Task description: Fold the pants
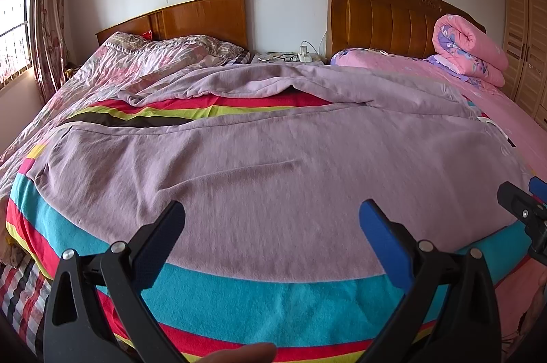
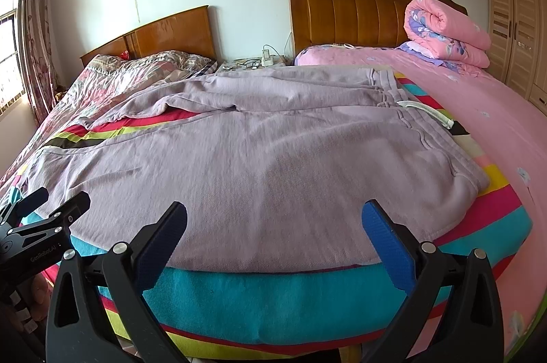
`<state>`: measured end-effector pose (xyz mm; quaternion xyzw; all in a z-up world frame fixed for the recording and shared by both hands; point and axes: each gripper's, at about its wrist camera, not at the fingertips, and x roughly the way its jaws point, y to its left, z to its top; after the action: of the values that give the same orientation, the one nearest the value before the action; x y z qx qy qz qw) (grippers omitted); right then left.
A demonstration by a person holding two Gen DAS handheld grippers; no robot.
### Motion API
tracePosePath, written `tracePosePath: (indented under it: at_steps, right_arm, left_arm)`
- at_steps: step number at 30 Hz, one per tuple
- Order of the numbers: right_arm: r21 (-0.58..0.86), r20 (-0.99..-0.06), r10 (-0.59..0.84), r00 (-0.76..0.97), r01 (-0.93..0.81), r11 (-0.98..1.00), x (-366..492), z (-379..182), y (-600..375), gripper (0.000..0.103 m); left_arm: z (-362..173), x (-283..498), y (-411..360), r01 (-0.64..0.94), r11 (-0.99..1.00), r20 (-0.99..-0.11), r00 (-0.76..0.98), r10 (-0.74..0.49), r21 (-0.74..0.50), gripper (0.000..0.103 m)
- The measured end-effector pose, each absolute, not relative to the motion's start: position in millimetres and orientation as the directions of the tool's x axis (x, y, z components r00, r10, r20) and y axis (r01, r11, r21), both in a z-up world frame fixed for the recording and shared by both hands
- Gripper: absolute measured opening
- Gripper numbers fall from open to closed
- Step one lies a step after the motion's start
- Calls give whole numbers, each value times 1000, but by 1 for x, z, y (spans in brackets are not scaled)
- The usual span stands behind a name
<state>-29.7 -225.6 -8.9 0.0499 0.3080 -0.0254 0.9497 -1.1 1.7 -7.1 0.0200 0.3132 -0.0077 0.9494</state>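
Pants, pale lilac and soft-looking, lie spread flat across a striped blanket on the near end of the bed, waistband to the right with a white drawstring trailing off it, legs running left. The far leg is rumpled, and a strip of red and yellow blanket shows between the two legs.

The left gripper hovers just above the near edge of the pants, fingers splayed wide and holding nothing, lilac cloth showing between them. A fingertip of the person's hand peeks in at the bottom of that view.

The right gripper sits just to its right at about the same height, level and pointed toward the headboards, also spread wide and empty, poised over the near hem by the waistband end. Each gripper shows at the edge of the other's view, side by side.

A rolled pink quilt rests far right by the headboard.
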Motion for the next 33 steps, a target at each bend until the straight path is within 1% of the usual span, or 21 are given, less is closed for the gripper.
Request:
tracePosePath:
  at_steps: [8, 22, 29, 30, 33]
  right_arm:
    - [80, -589, -15, 808, 78, 994, -34, -17, -223, 99]
    - [80, -593, -16, 805, 78, 994, -29, -10, -224, 99]
    - [71, -593, -25, 805, 83, 994, -34, -22, -223, 99]
    - [70, -596, -27, 803, 85, 994, -28, -10, -224, 99]
    - [55, -597, -48, 801, 100, 993, -28, -8, -224, 99]
  left_arm:
    - [-9, -1, 2, 27, 999, -598, 802, -2, 33, 102]
    - [-13, -1, 2, 26, 999, -604, 797, -2, 30, 102]
    - [-14, 1, 5, 21, 999, -614, 789, -3, 23, 102]
    - [-14, 1, 5, 22, 999, -615, 789, -3, 24, 102]
    - [-13, 1, 4, 24, 999, -617, 787, -4, 25, 102]
